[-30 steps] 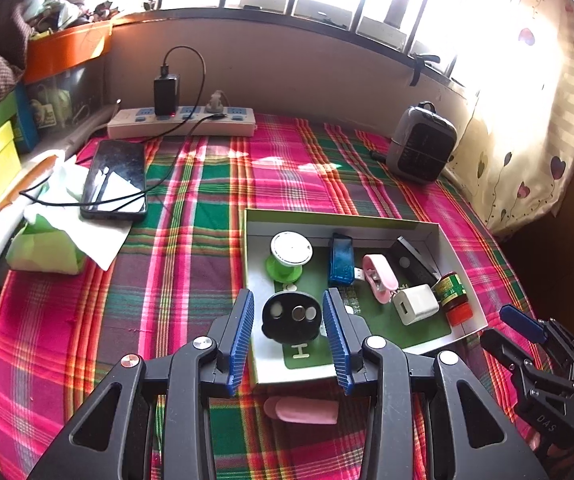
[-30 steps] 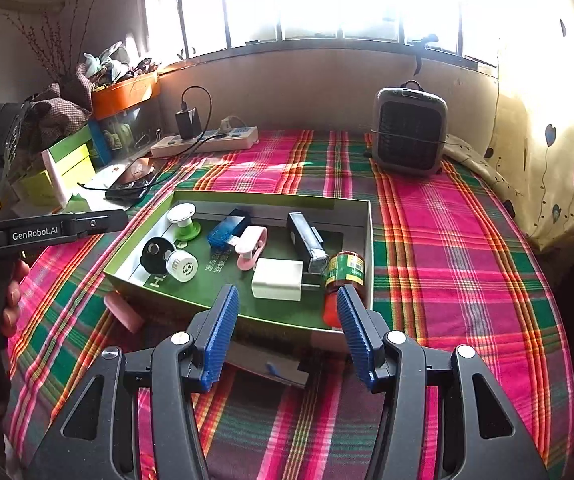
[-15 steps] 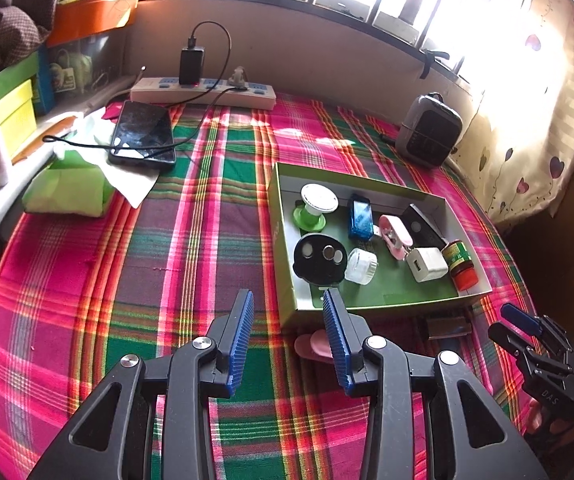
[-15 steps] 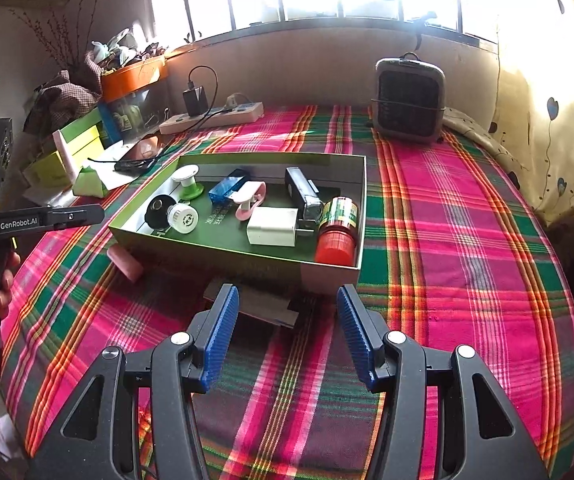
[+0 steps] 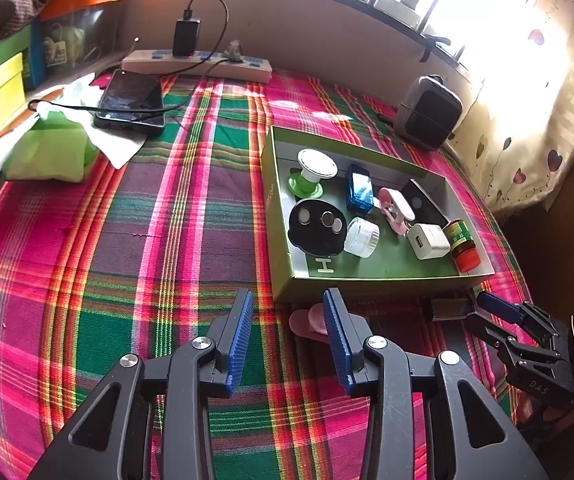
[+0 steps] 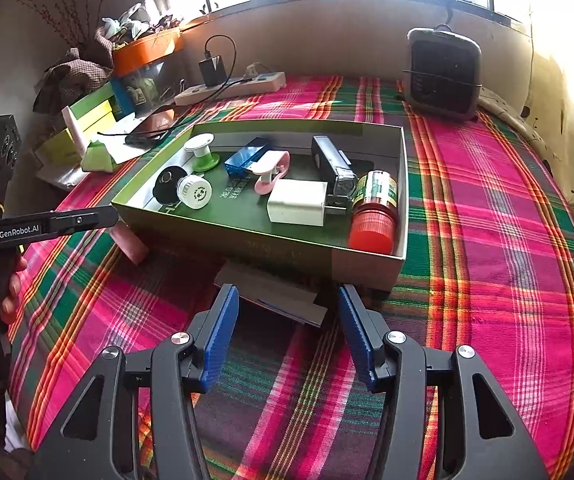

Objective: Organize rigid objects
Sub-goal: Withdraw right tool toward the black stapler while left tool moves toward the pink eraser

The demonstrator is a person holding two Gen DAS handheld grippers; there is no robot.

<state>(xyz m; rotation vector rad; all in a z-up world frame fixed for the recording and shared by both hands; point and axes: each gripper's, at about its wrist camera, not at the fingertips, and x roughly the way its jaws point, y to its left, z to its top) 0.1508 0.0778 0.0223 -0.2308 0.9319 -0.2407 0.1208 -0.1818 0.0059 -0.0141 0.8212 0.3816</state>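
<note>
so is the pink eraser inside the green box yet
No, the pink eraser lies on the plaid cloth just outside the green box, by its near wall.

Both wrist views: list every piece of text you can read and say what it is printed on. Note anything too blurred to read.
"GenRobot.AI": on the side of the left gripper, seen from the right wrist view.
"DAS": on the right gripper, in the left wrist view.
"H": white mark on the green box floor.
Unreadable: pale characters on the box floor, the red-capped bottle label, and the white round lid markings.
</note>
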